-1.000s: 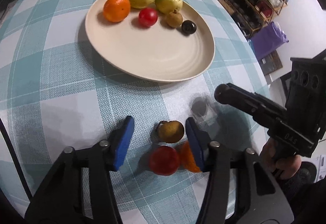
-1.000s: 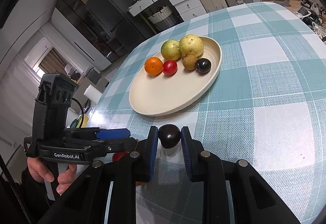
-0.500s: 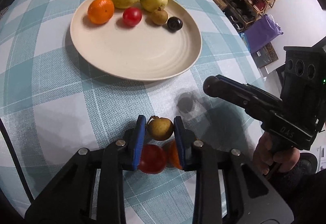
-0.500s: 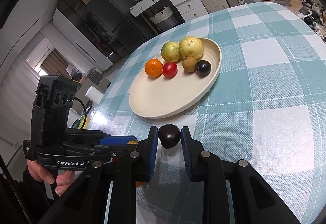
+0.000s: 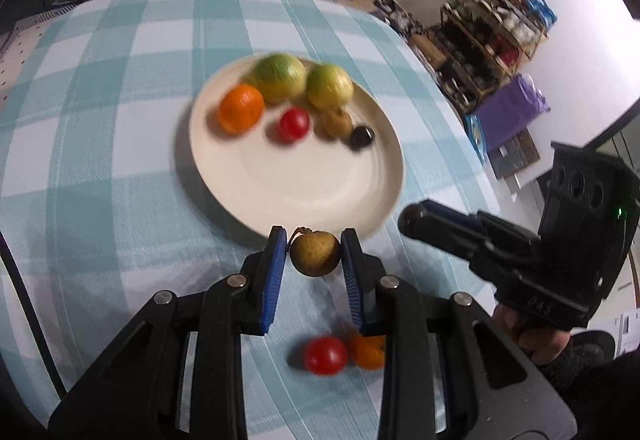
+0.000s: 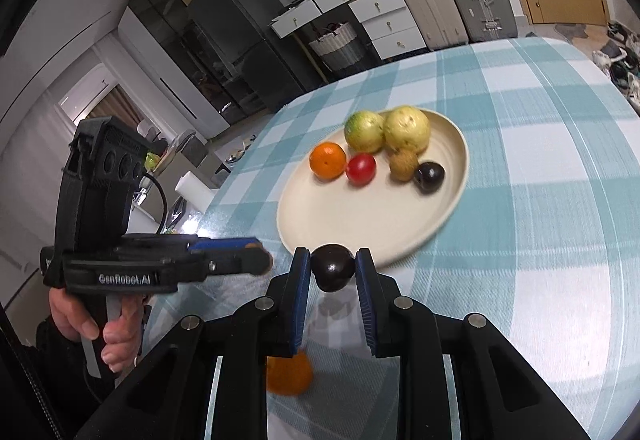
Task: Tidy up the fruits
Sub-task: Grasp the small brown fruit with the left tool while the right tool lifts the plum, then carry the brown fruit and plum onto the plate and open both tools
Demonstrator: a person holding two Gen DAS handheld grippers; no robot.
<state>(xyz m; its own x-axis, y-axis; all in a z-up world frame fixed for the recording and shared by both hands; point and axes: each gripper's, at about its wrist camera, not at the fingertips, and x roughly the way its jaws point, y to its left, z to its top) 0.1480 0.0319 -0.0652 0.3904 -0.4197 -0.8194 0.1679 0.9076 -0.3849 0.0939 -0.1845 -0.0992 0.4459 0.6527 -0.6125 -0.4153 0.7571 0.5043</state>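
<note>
Two markings readable, one on each handheld tool

The left tool (image 6: 256,262) carries "GenRobot.AI" in white letters along its black side; the right tool (image 5: 412,218) has "045" stamped faintly into its black body near the grip, digits somewhat unclear.

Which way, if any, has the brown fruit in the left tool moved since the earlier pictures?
Yes. The brown fruit, clamped in the left tool, has risen off the tablecloth toward the plate, leaving the red fruit and orange behind.

Checked table (image 5: 100,144), plate (image 5: 320,196), tomato (image 5: 325,355), orange (image 5: 370,354)
</note>
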